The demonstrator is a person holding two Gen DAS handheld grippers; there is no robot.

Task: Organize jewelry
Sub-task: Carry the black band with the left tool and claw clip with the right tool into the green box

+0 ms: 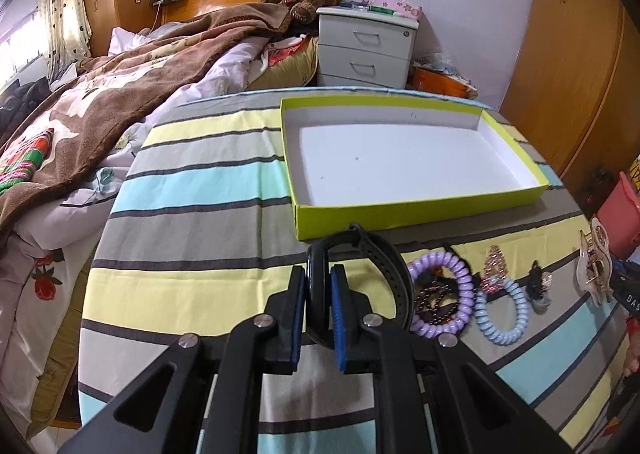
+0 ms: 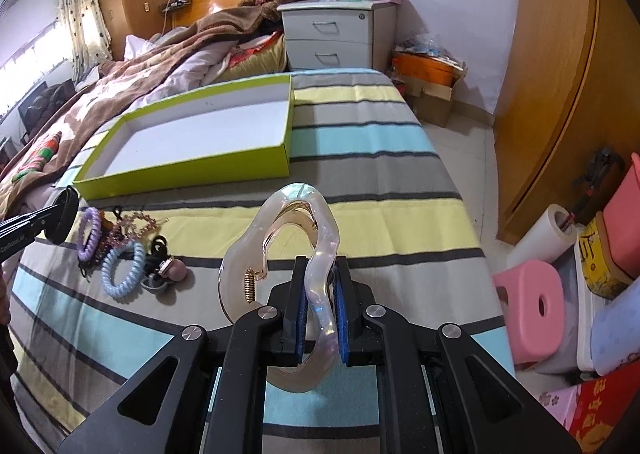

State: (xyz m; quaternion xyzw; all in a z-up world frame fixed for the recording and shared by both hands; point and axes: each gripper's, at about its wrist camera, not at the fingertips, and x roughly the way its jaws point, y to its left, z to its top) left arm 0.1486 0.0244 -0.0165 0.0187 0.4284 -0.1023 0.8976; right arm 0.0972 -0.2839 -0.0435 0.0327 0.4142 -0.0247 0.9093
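Left gripper: my blue pads are nearly together, pinching a black watch; its strap loops out toward 1 o'clock, above the table.
Right gripper: narrowed to a slim gap, clamped on one side of a pearly hair claw, which stands upright between the pads with its spring at 9 o'clock.
Box: lime-green outside, white inside, lying open on the striped cloth at 12 o'clock from my left gripper.
Loose pieces: purple coil tie, blue coil tie and a sparkly clip sit close together at 3 o'clock of the watch; under the purple one, possibly a dark bead bracelet.
Beyond: bed at 10 o'clock.
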